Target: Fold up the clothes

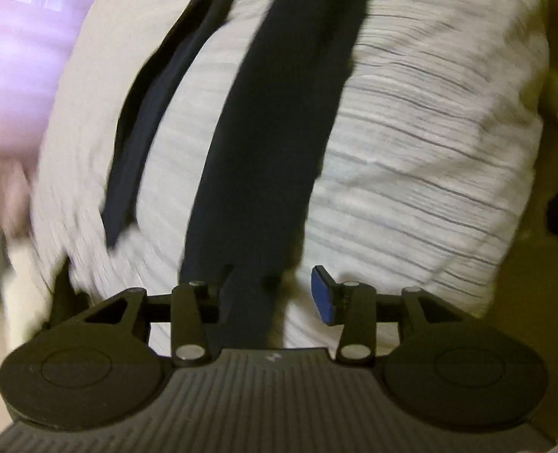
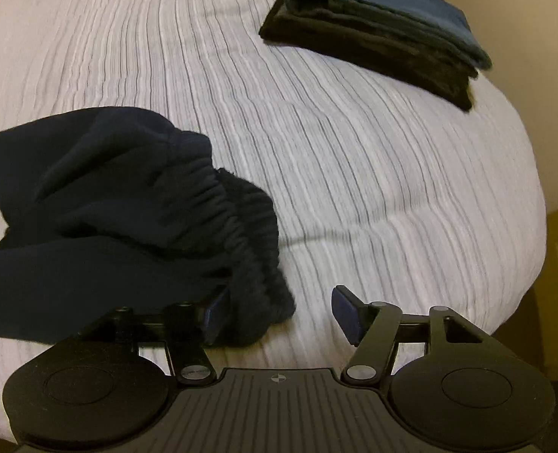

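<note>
Two claws gape over dark trousers [image 2: 127, 204] on a striped bedspread [image 2: 354, 173]; folded clothes [image 2: 377, 30] lie well apart.

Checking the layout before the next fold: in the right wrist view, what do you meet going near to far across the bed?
Right claw, open → crumpled dark pants at its left finger → bare striped bedspread → folded dark stack at the far edge.
</note>
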### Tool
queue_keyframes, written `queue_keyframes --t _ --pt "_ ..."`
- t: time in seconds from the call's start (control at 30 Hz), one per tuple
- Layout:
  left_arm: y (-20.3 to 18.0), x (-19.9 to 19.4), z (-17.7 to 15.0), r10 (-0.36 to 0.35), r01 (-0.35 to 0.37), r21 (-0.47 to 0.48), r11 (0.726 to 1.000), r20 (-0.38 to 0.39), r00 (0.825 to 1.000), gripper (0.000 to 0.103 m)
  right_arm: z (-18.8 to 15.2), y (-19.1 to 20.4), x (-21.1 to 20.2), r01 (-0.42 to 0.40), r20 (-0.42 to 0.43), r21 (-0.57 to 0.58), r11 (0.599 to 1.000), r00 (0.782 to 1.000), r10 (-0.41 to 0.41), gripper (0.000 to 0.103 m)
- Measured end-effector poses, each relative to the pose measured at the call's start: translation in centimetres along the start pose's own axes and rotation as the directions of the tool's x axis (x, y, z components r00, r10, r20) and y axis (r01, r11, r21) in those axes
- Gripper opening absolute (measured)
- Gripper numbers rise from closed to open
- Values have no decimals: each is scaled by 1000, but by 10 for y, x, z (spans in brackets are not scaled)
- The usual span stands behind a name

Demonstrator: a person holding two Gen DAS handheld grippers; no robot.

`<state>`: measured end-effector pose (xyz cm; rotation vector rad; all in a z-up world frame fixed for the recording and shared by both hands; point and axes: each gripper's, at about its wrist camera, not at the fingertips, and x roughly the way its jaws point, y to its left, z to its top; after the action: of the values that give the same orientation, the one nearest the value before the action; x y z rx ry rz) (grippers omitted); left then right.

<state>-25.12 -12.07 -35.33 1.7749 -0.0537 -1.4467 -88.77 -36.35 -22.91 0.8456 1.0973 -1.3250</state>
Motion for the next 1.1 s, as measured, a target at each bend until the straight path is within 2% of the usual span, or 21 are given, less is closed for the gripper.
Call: queue_keyframes --t 0.1,0.17,0.2,0.23,0.33,0.37,0.47,0.53,0.67,0.73,0.77,0.8,0.9,1.0,1.1 --pt "-8 25 2 52 -50 74 996 -25 998 39 -12 8 -5 -30 -1 -25 999 1000 30 63" --pt "-12 42 2 86 -80 120 990 -44 995 33 -21 19 -5 -59 -9 -68 996 998 58 63" --pt "-12 45 1 88 -81 125 989 -51 995 9 -26 28 -3 -79 -18 -99 992 997 78 63" --pt "-7 45 1 71 -65 100 993 -59 996 3 -30 35 -1 -96 -26 -117 988 995 93 63" --pt "18 28 -7 46 -47 -28 999 -45 998 2 -37 49 9 -235 -51 -81 969 971 231 63" --pt "26 18 -9 41 -43 -69 997 -39 998 2 -39 49 16 -285 -62 -8 958 957 284 63" --pt "38 -8 -16 -16 14 -158 987 -15 1000 2 -49 43 38 -395 -37 227 890 910 413 63" --pt "35 -17 -20 -53 51 -152 987 -12 999 2 -57 38 52 -447 9 374 813 878 479 63" --pt "25 -21 -27 -115 111 -126 986 -21 993 2 -68 24 71 -505 136 522 688 845 517 63" --pt "24 -21 -27 -114 110 -114 987 -27 993 2 -71 16 79 -525 181 574 628 830 528 63" --pt "26 -22 -27 -108 104 -119 987 -28 994 2 -70 12 78 -527 190 586 616 828 528 41" --pt "28 -26 -28 -102 98 -120 988 -28 994 2 -68 8 77 -528 198 596 605 827 527 3" --pt "32 -41 -30 -109 107 -112 988 -12 994 2 -59 -4 55 -525 183 589 614 827 532 3" --pt "25 -53 -32 -149 149 -95 984 0 989 2 -52 -12 23 -469 101 522 713 863 494 3" --pt "8 -47 -33 -206 203 -85 975 -24 978 2 -60 -16 15 -396 20 465 792 899 437 4"
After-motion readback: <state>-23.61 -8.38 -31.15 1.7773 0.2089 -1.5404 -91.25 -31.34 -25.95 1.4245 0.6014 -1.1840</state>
